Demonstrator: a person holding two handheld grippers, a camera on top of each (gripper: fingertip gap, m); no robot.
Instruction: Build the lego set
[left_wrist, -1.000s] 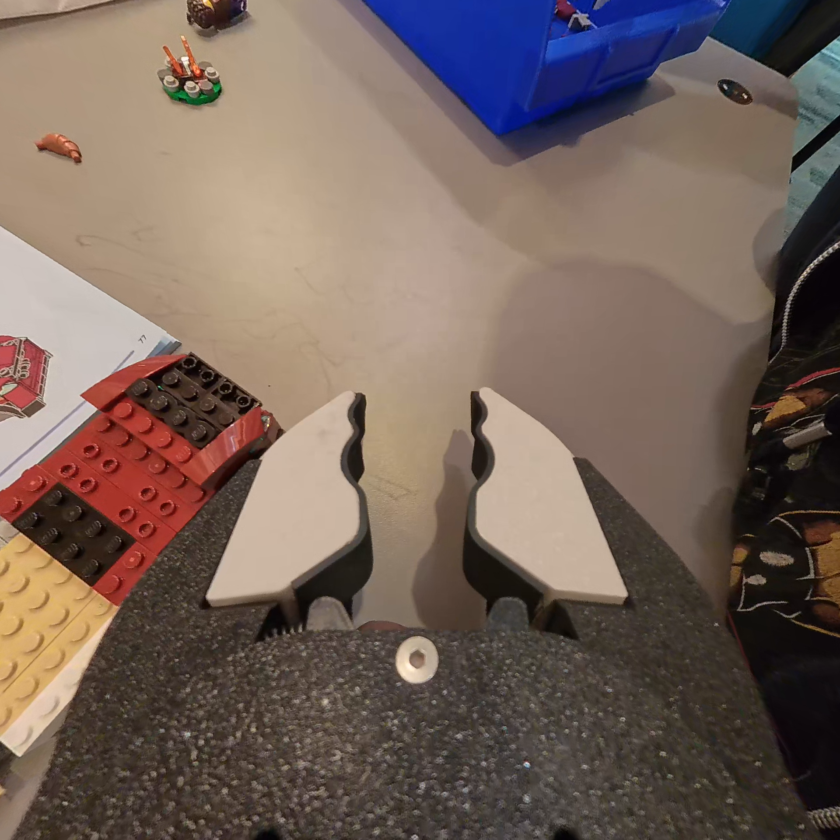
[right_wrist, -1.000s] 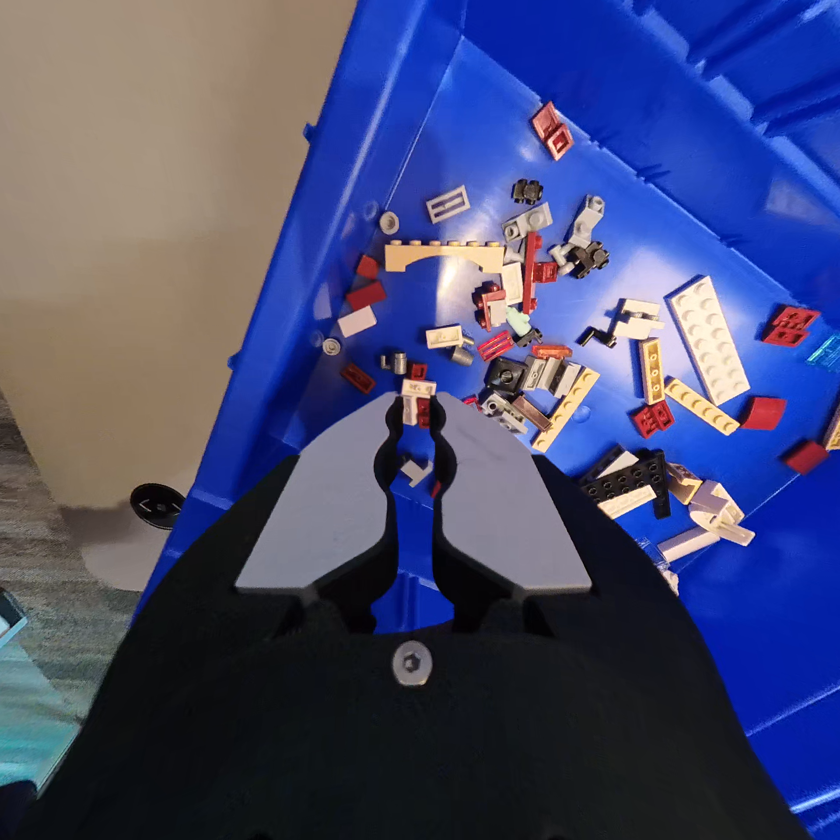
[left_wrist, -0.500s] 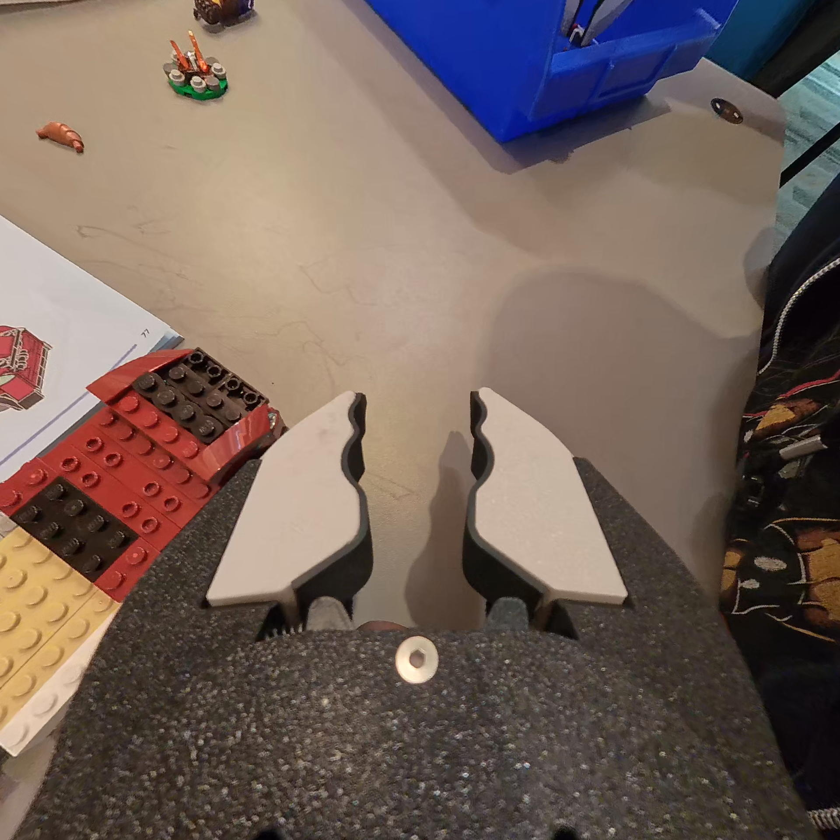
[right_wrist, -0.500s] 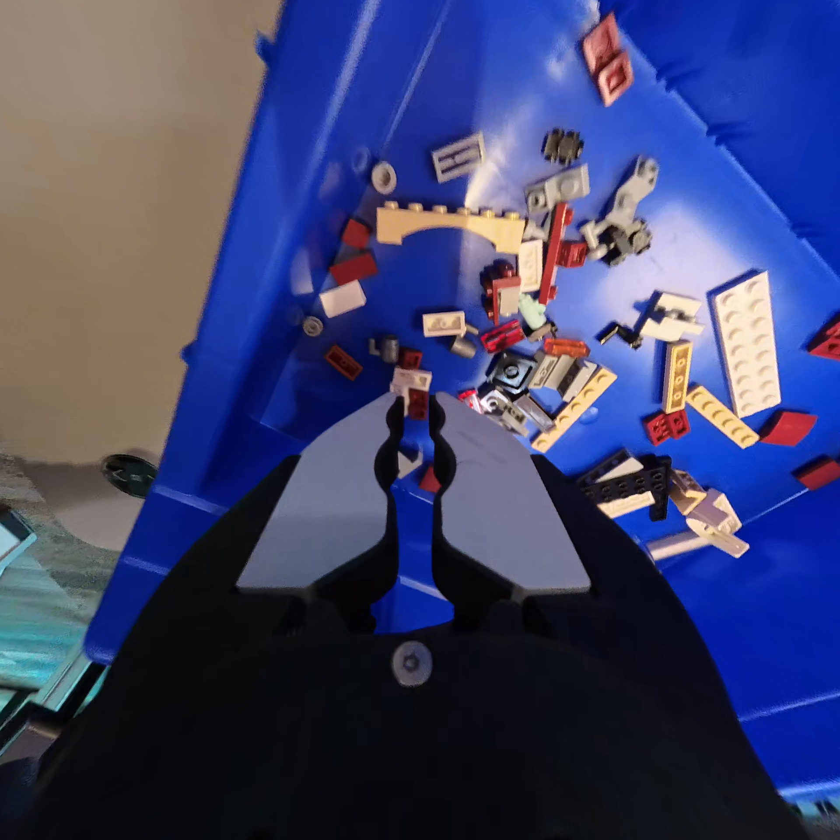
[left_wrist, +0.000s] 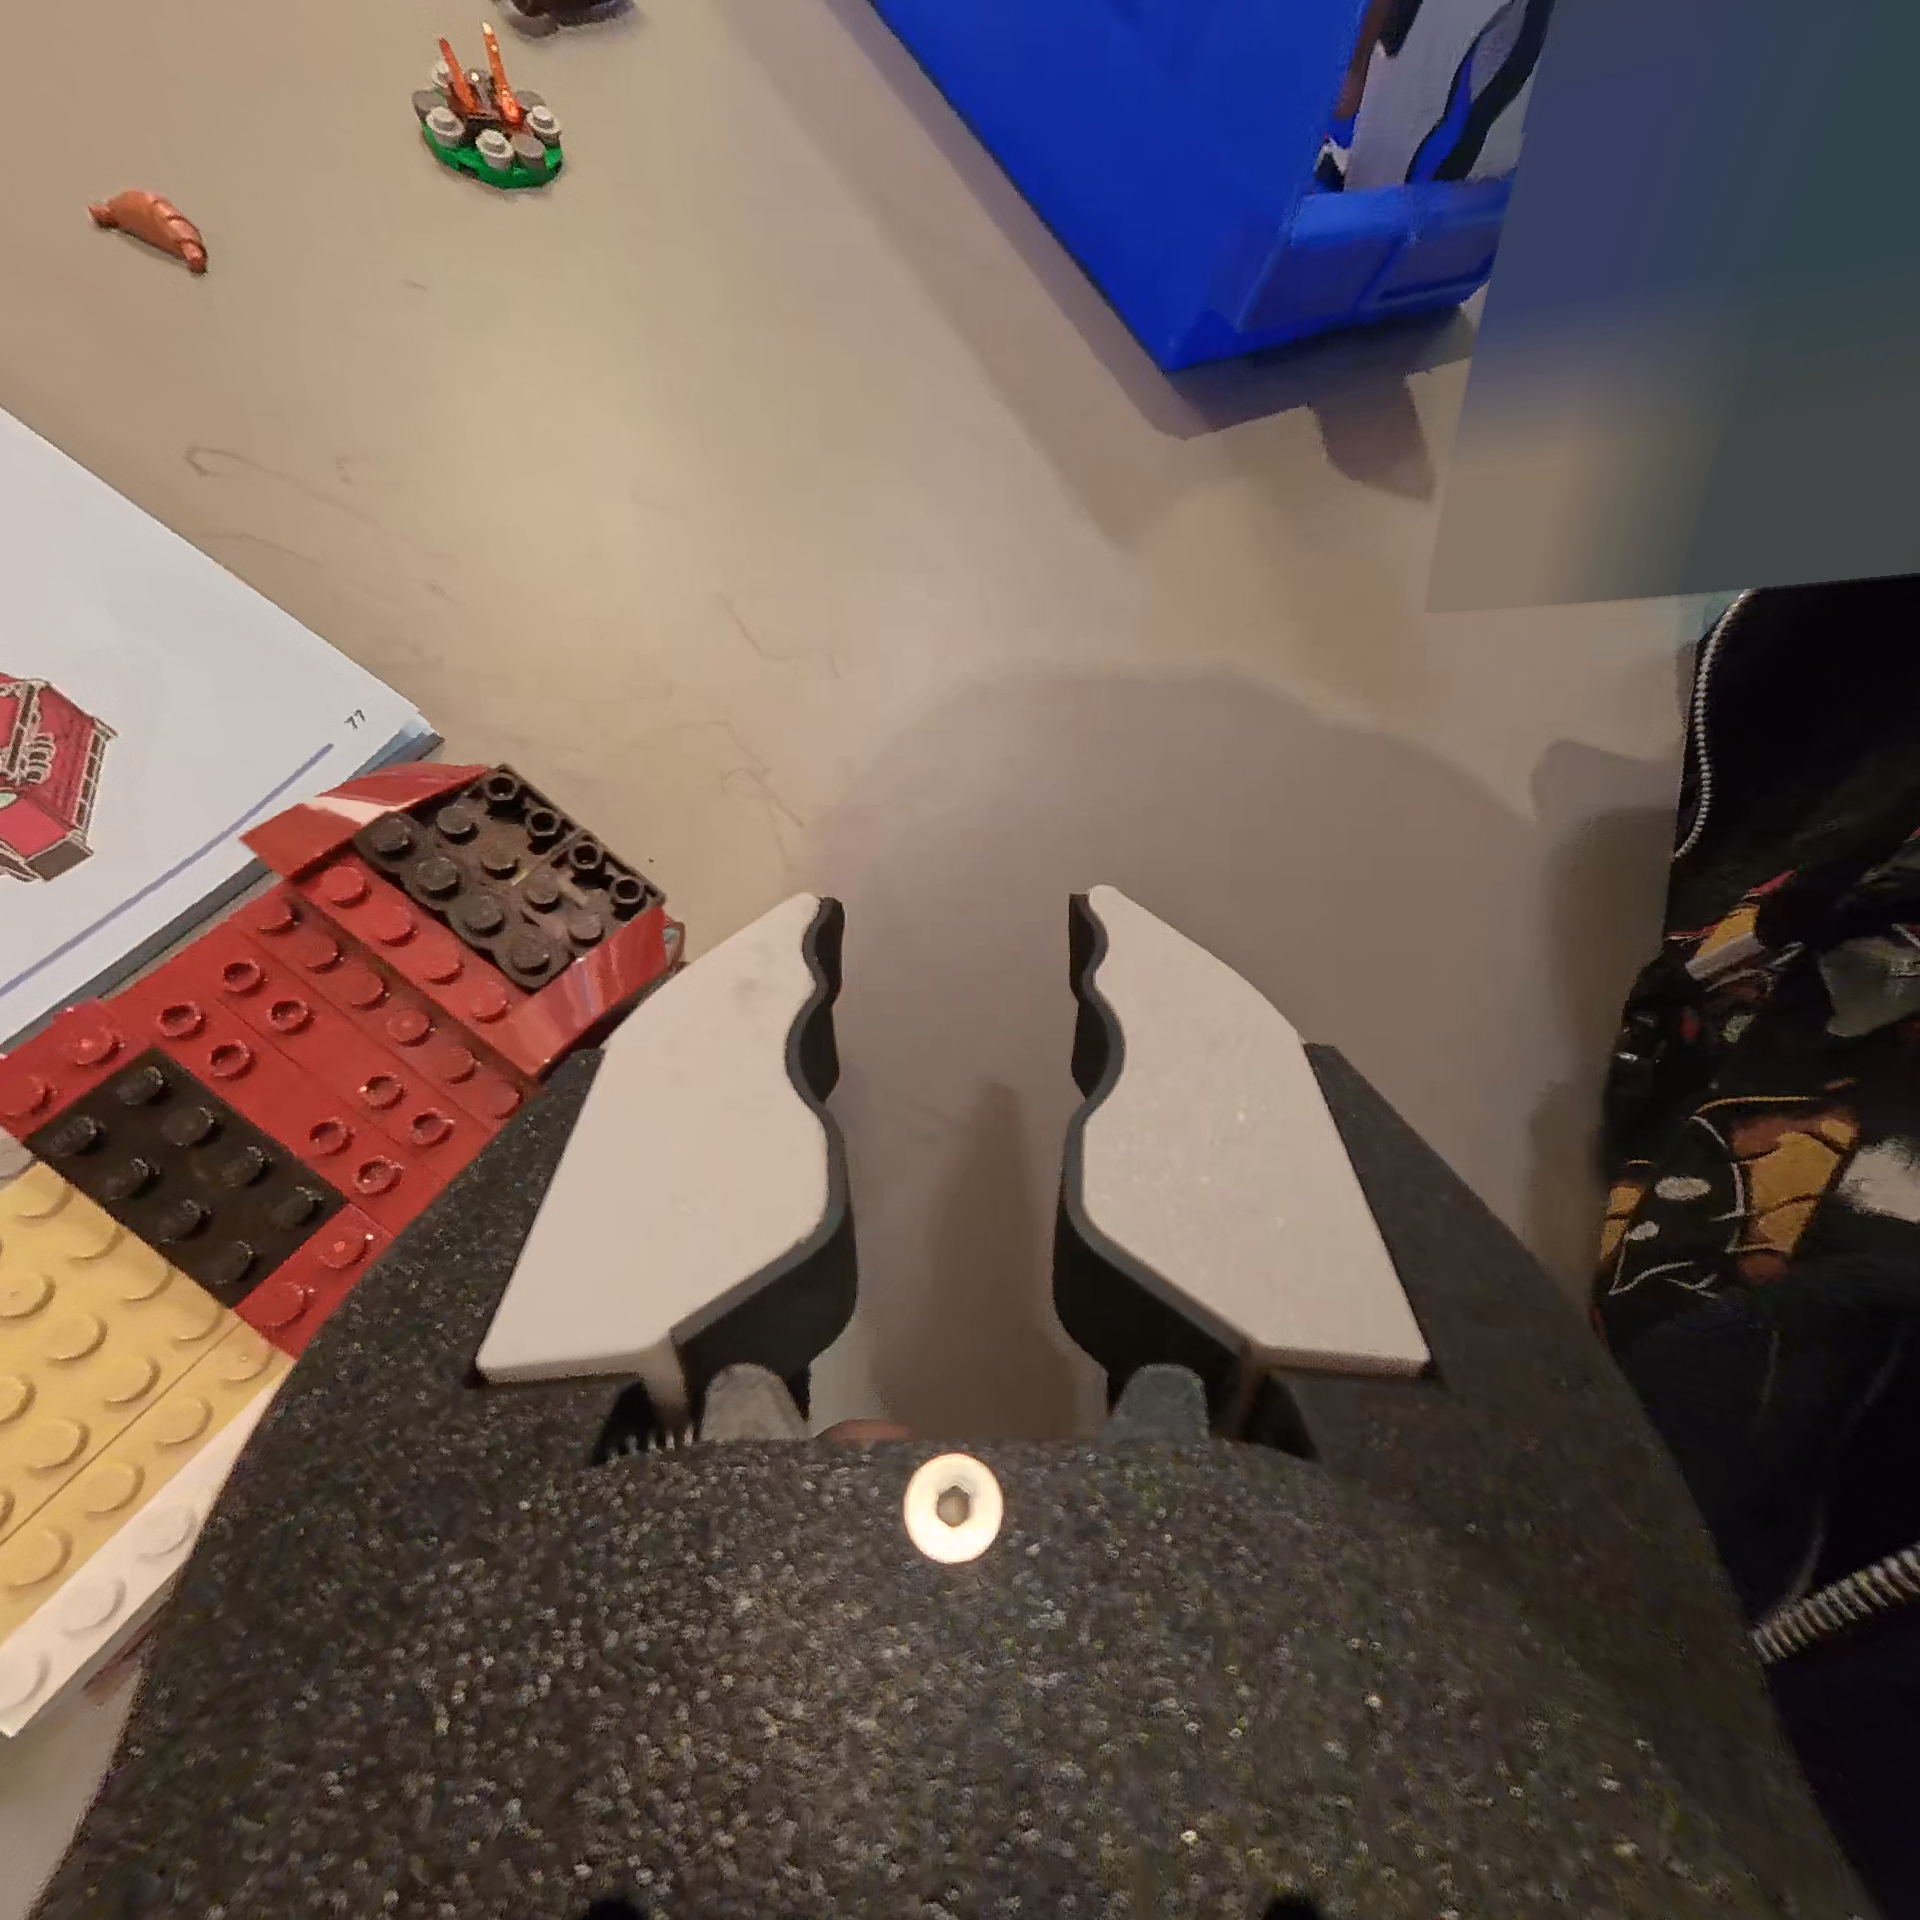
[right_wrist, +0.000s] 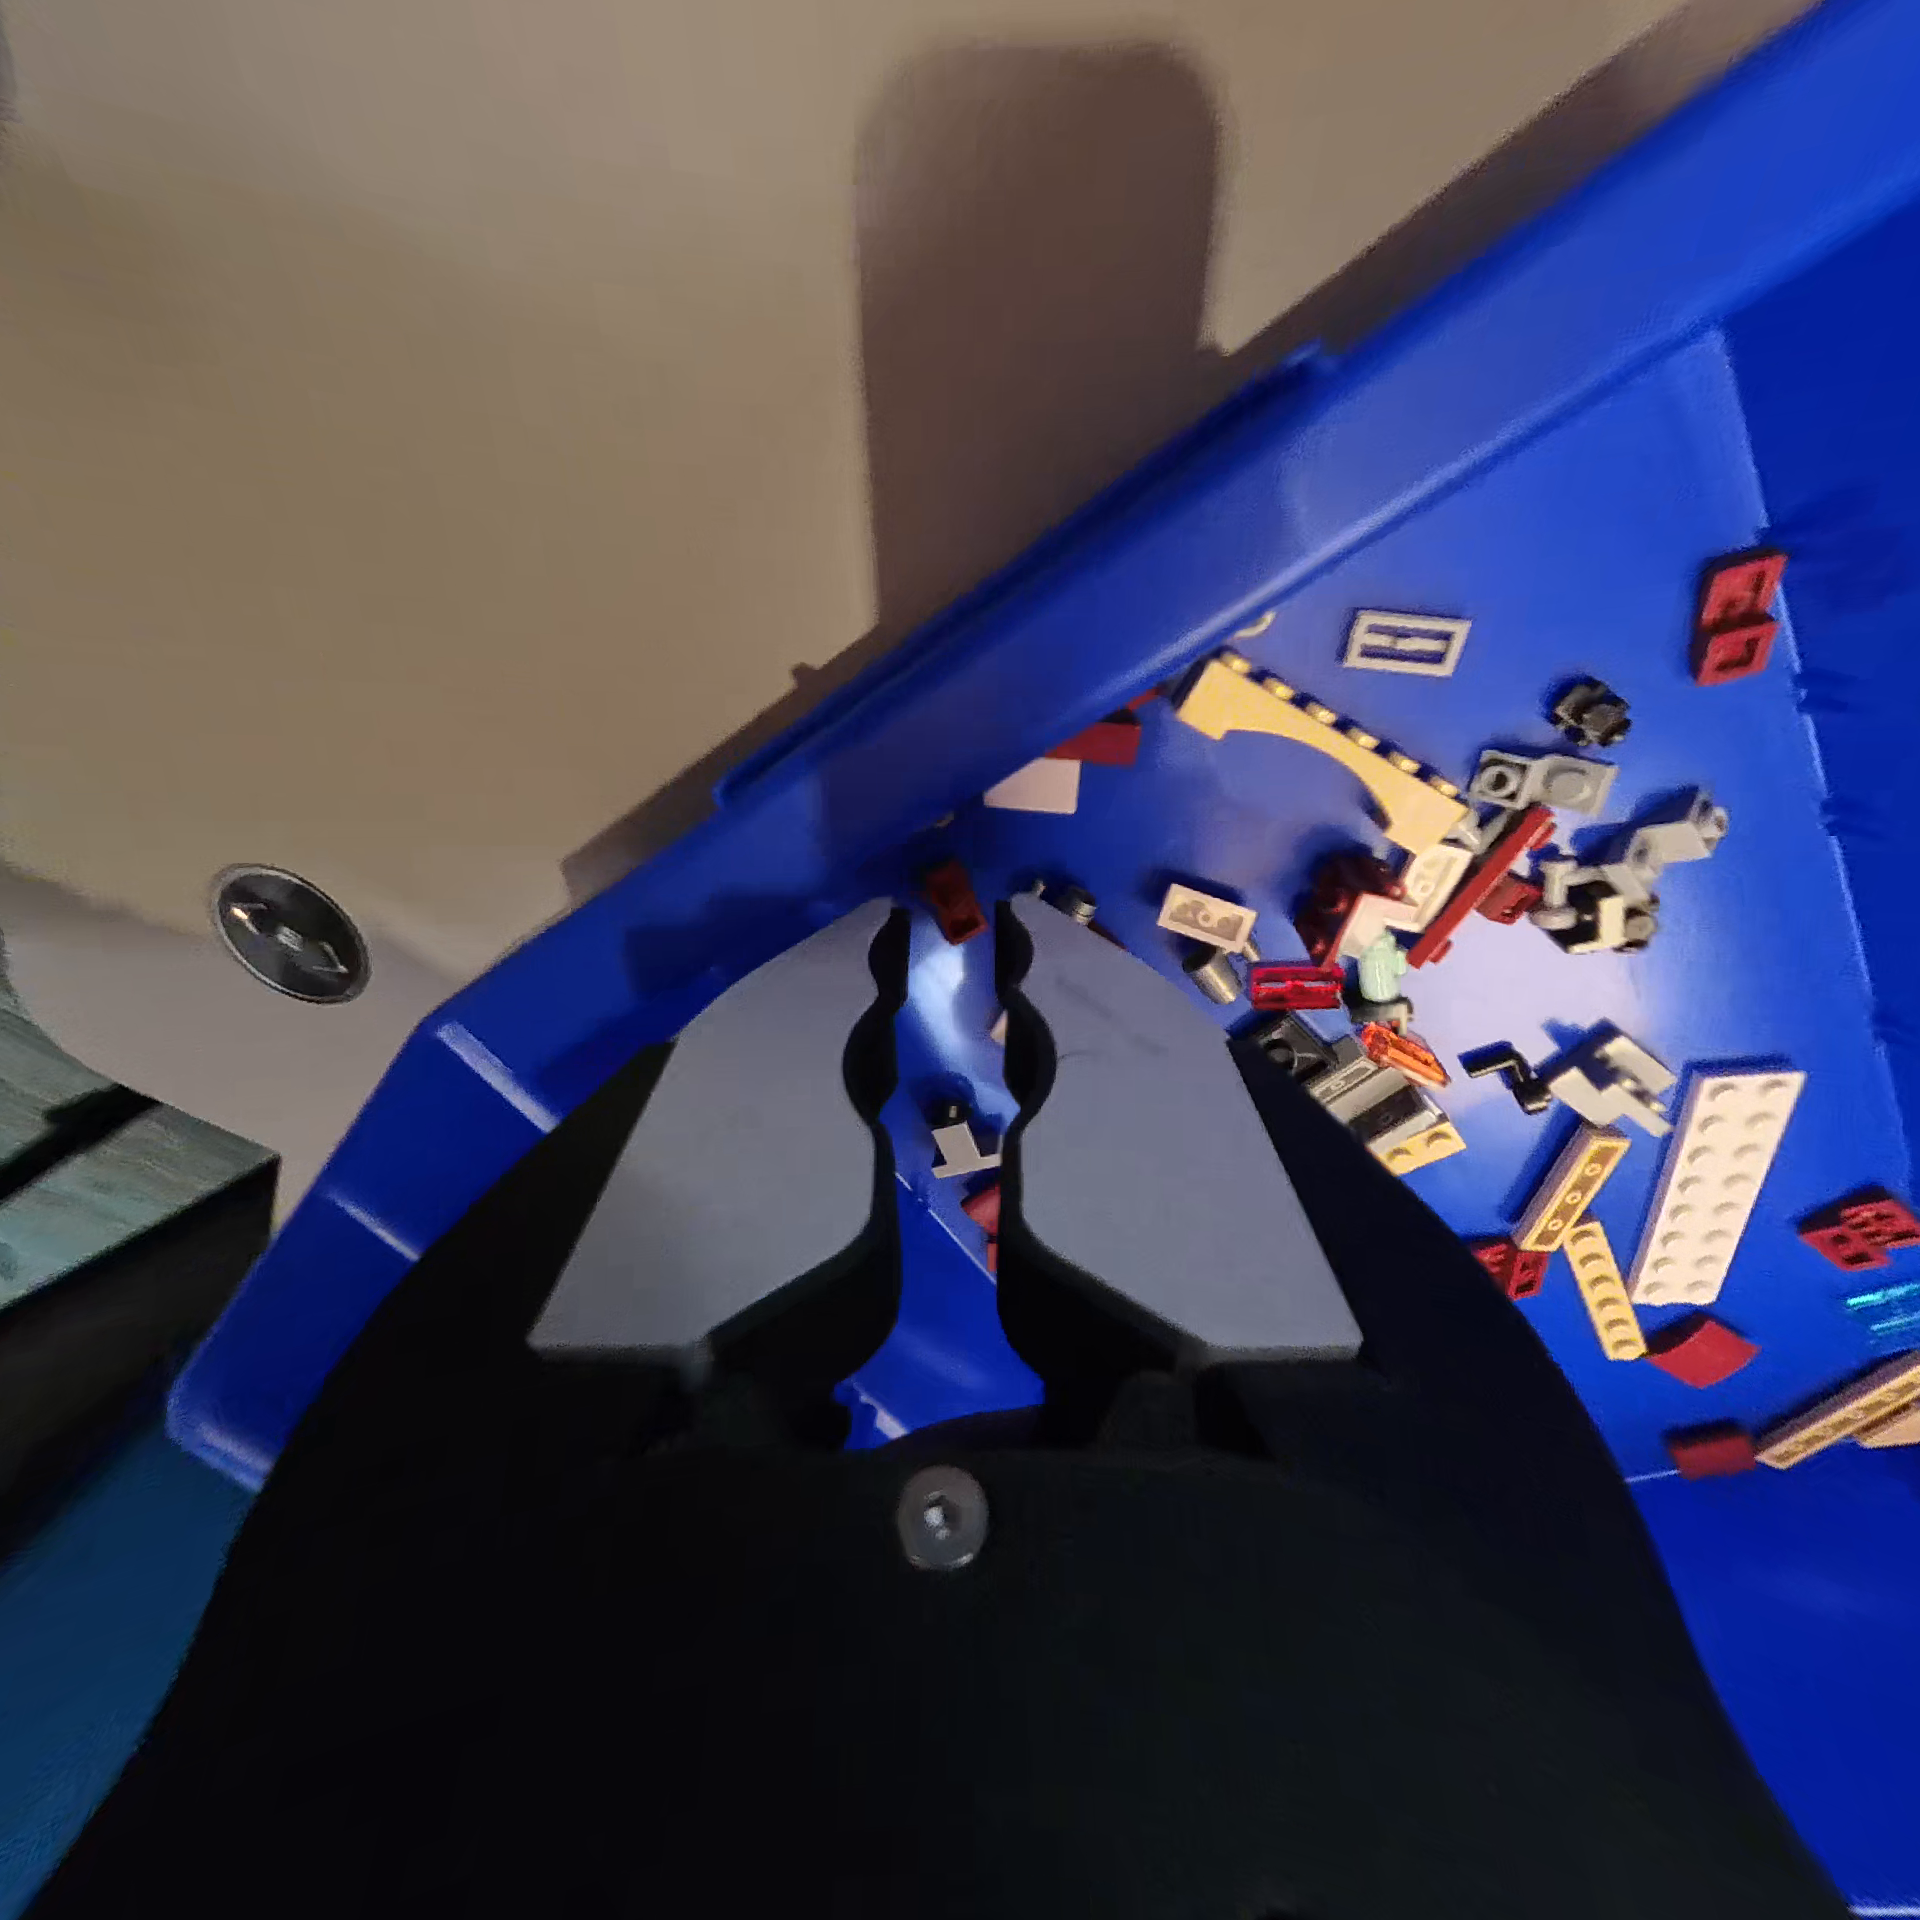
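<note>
The right gripper (right_wrist: 951, 920) is hanging over the blue bin (right_wrist: 1039, 665), its fingers (right_wrist: 1091, 997) standing a narrow way apart with nothing pressed between them; a small dark red brick (right_wrist: 954, 902) is lying on the bin floor just beyond the fingertips, beside the bin's near wall. Farther into the bin, loose bricks are lying scattered, among them a tan arch piece (right_wrist: 1320, 748) and a white plate (right_wrist: 1714, 1184). The left gripper (left_wrist: 951, 914) is hovering over the bare counter (left_wrist: 727, 468), well apart from the bin, fingers wide and bare, just beside a dark red and black brick build (left_wrist: 312, 1018) and an instruction booklet (left_wrist: 125, 665).
</note>
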